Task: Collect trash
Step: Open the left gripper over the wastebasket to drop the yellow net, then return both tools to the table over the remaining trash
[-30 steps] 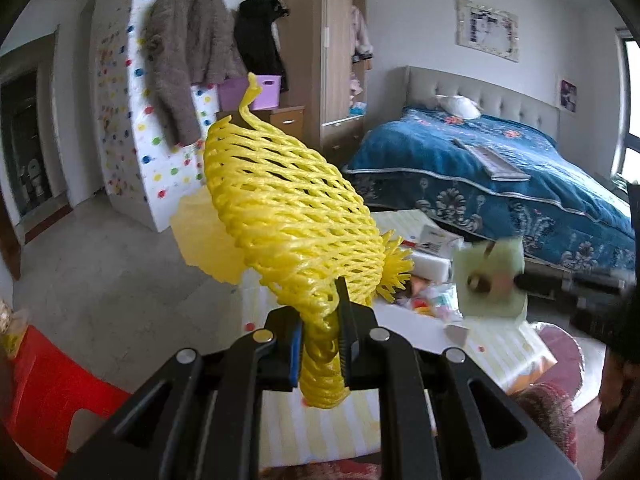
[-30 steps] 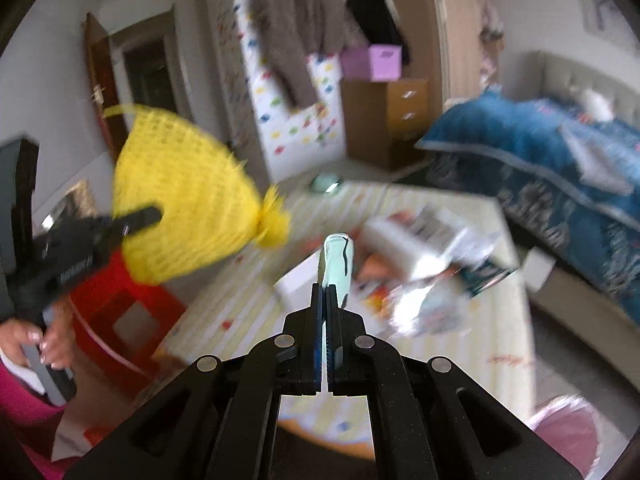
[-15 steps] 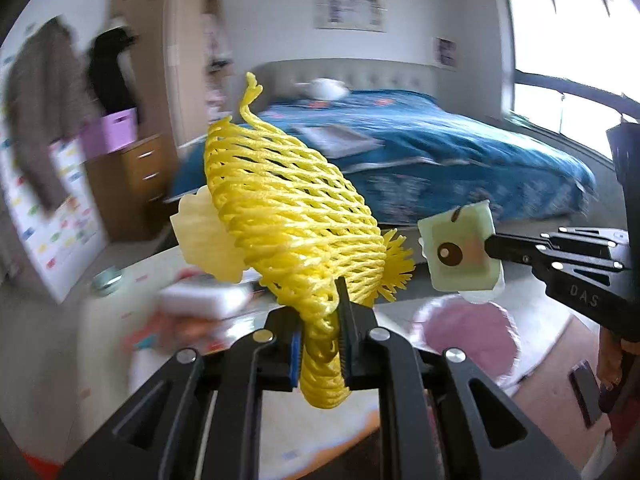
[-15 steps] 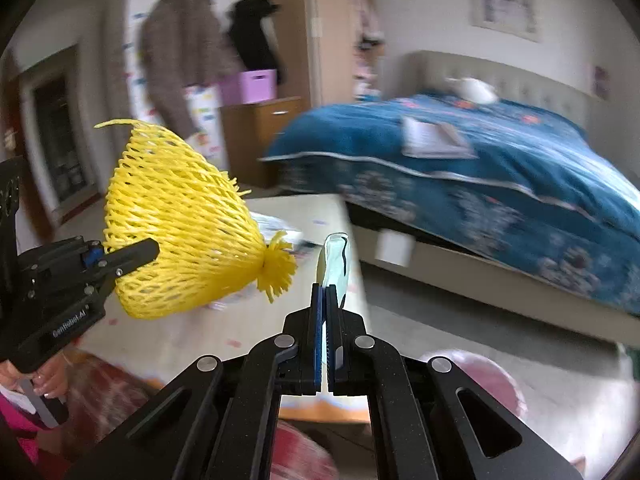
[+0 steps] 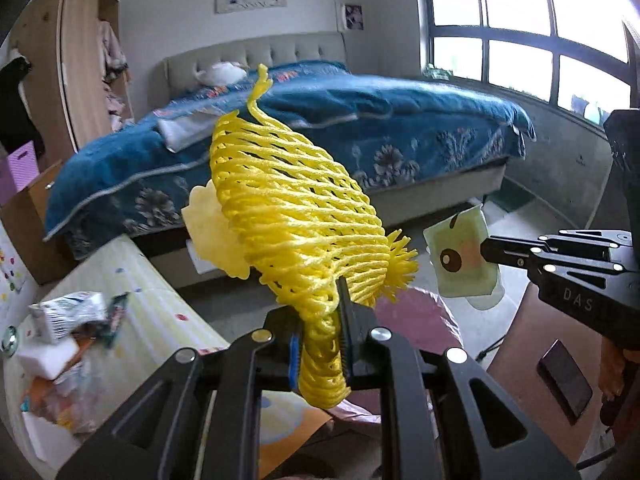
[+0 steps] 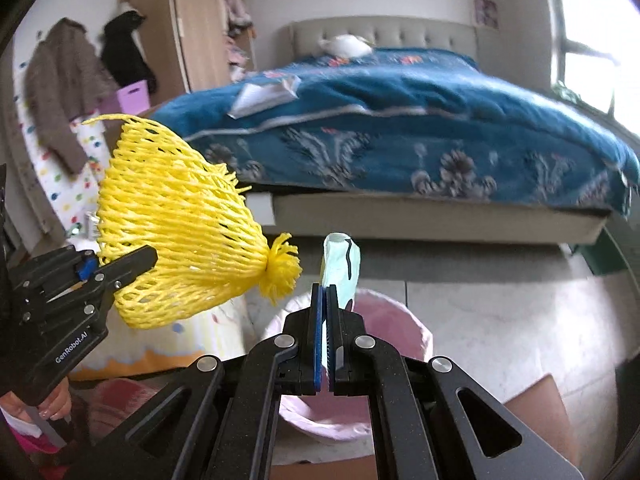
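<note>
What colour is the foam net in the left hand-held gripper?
Bright yellow foam net, clearest in the left wrist view.

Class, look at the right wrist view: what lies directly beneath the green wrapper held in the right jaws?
Below the green wrapper sits a bin lined with a pink bag. The right gripper covers much of its opening, so its contents cannot be seen.
</note>
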The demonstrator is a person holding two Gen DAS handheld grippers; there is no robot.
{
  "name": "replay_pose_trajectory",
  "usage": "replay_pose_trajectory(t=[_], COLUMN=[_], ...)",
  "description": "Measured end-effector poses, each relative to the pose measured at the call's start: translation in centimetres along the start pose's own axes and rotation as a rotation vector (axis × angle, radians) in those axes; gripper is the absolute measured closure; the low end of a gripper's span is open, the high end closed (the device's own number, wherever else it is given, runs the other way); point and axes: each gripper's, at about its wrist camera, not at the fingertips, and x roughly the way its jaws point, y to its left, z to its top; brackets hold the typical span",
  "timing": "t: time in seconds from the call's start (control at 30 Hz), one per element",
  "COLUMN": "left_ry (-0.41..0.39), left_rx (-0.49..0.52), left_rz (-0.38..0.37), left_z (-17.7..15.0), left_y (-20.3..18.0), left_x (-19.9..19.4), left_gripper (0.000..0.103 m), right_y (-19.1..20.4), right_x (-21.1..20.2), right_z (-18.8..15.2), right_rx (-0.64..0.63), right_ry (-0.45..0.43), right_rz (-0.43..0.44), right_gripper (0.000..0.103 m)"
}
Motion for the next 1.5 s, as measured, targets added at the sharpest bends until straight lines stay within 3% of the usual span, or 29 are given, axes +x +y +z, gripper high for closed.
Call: replay_pose_trajectory(t=[0.17, 0.2, 0.27, 0.3, 0.33, 0.37, 0.43, 0.6, 0.77, 0.97, 1.27, 1.4, 1.5], left_ry=[0.054, 0.065, 0.079, 0.081, 0.077, 0.076, 0.088, 0.07, 0.055, 0.054, 0.097, 0.128, 0.158], left_rx=[0.014, 0.023, 0.033, 0.033, 0.032, 0.03, 0.034, 0.005, -0.032, -0.1, -0.278, -0.362, -0.409], left_rz=[-0.027, -0.027, -0.031, -0.033, -0.034, -0.034, -0.027, 0.015, 0.098, 0.212, 0.399, 0.473, 0.495], left_z=[-0.1, -0.1, 0.0, 0.0, 0.1, 0.1, 0.0, -0.5, -1.7, -4.5, -10.0, -12.7, -14.2], left_y=[-1.0, -1.3, -1.7, -1.8, -1.9, -1.8, -1.7, 0.3, 2.8, 6.9, 14.7, 17.6, 18.8], left_x=[2.6, 3.1, 4.0, 4.1, 4.2, 4.2, 4.1, 1.5, -1.9, -6.4, -11.3, -12.1, -11.7], left_gripper=[0.088, 0.084, 0.059, 0.041, 0.038, 0.038, 0.037, 0.037, 0.036, 0.036, 0.03, 0.022, 0.021], right_y=[-2.2, -2.6, -3.2, -3.4, -3.8, -3.5, -3.9, -3.9, -2.0, 3.1, 15.0, 19.3, 21.7], right_x=[3.0, 3.7, 5.1, 5.6, 6.1, 6.3, 6.3, 4.2, 2.2, 1.0, 1.3, 2.1, 2.8], right_z=[-1.1, -1.4, -1.7, -1.8, -2.0, -2.0, -2.2, -1.9, -0.9, 0.4, 1.3, 1.0, 0.7], right_rx=[0.049, 0.058, 0.072, 0.08, 0.094, 0.1, 0.121, 0.136, 0.119, 0.05, -0.138, -0.204, -0.241], right_ry=[0.066, 0.077, 0.105, 0.116, 0.128, 0.134, 0.143, 0.105, 0.057, 0.047, 0.074, 0.093, 0.107], right_rz=[-0.005, -0.005, -0.007, -0.01, -0.018, -0.024, -0.04, -0.047, -0.001, 0.104, 0.259, 0.302, 0.32], right_gripper=[0.101, 0.101, 0.097, 0.097, 0.09, 0.082, 0.077, 0.075, 0.072, 0.069, 0.058, 0.054, 0.052])
